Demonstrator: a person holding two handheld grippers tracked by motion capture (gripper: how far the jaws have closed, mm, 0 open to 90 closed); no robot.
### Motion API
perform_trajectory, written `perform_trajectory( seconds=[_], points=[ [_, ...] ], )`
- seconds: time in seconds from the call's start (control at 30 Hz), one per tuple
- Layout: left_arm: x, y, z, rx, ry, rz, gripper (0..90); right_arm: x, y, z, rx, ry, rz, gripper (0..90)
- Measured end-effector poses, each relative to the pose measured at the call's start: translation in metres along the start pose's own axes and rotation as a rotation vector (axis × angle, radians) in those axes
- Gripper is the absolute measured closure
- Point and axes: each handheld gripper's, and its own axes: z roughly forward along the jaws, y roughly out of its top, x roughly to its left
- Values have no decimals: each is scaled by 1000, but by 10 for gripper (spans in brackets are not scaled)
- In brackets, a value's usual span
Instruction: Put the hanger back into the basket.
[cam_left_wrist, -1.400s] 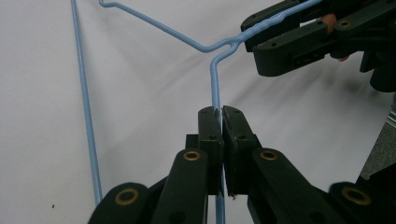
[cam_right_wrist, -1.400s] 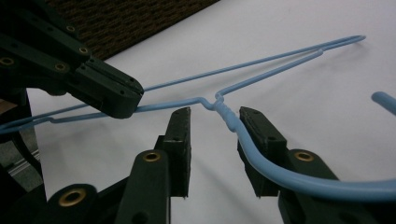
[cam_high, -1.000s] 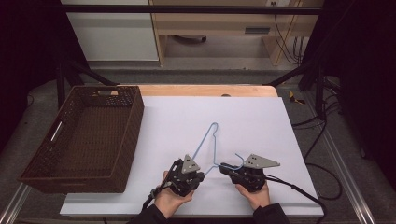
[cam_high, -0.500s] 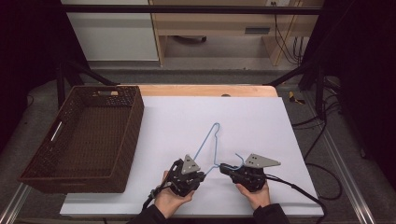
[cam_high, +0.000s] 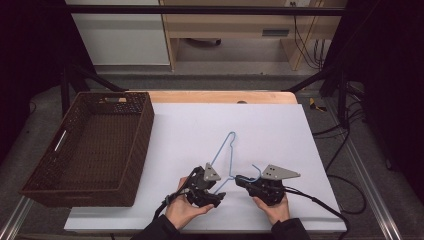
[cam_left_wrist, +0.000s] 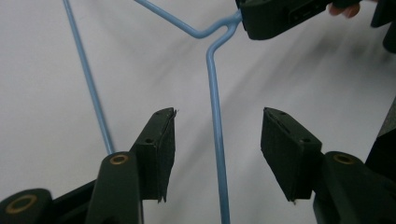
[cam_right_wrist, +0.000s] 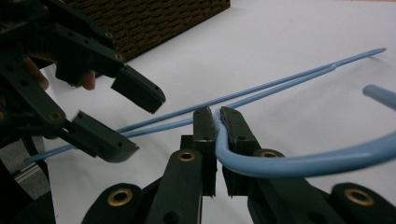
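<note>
Meanwhile, a thin light-blue wire clothes hanger (cam_high: 226, 159) lies on the white tabletop (cam_high: 280, 130), its triangle pointing away from the person and its hook (cam_high: 255, 172) at the near end, to the right of a dark brown woven wicker basket (cam_high: 131, 150) that stands at the tabletop's left edge. The right tool (cam_high: 243, 178) is pressed together on the hanger's neck, just where the hook bends away; in the right gripper view the two black pads pinch the blue wire (cam_right_wrist: 223, 140) between them. The left tool (cam_high: 218, 196) has just been opening: in the left gripper view its jaws stand spread with one straight run of the wire (cam_left_wrist: 215, 135) passing between them, touching neither pad.

Judging from this, the step in hand looks like a handover, the left tool letting go while the right one takes sole charge of the hanger. To do it well, the right grip should stay firm at the neck, since a thin round wire may swivel between flat pads once the far end is lifted. The left tool would best back straight off along the wire, jaws kept wide, so that neither pad snags it. Any lift should be slow, with the long triangle kept clear of the basket's wall.
</note>
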Motion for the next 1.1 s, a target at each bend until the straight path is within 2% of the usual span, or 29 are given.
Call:
perform_trajectory(
  seconds=[0.1,0.27,0.33,0.53,0.63,0.7,0.9,0.97,1.03,1.1],
  points=[
    [-2,1,7,25,3,9,503,1,0,-1,2,1,3,856],
    [-6,0,10,24,24,9,609,1,1,-1,1,-1,0,857],
    [-8,0,11,9,34,-3,656,1,1,-1,1,-2,0,857],
    [-10,-1,14,16,49,-19,775,1,1,-1,2,-3,-3,857],
    [-11,-1,15,12,73,-27,819,1,1,-1,2,-3,-2,857],
    [-9,-1,15,14,72,-42,854,1,1,-1,2,-4,-1,857],
    [-9,-1,13,17,74,-58,865,1,1,-1,1,-7,-5,854],
    [-11,-1,13,-6,83,-64,867,1,1,-2,-6,-9,-12,851],
    [-10,-1,10,-19,91,-61,868,2,2,-4,-9,-10,-2,810],
    [-7,-1,6,-30,89,-63,869,3,3,-7,-16,-17,-13,761]
  ],
)
